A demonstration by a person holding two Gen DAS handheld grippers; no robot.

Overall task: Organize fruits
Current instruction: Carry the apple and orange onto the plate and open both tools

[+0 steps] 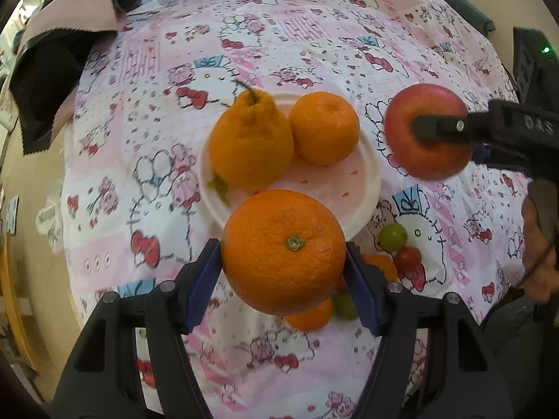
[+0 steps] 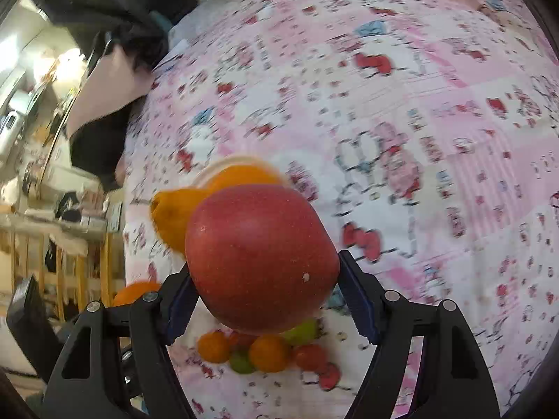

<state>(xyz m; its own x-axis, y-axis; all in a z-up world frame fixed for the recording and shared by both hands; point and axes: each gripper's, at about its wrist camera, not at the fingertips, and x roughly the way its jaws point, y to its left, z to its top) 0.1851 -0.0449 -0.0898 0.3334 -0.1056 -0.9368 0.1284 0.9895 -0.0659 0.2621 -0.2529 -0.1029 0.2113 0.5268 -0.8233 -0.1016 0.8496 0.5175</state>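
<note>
Small fruits (image 2: pixel 269 352) partly behind apple (image 2: pixel 258 262)

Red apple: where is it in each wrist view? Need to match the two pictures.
Left wrist view: the red apple is at upper right, held off the cloth in the right gripper, right of the white plate.
Right wrist view: the apple fills the lower centre, clamped in that gripper.
Shared landmark: the knobby, stemmed orange fruit on the plate, seen behind the apple's left edge.
</note>
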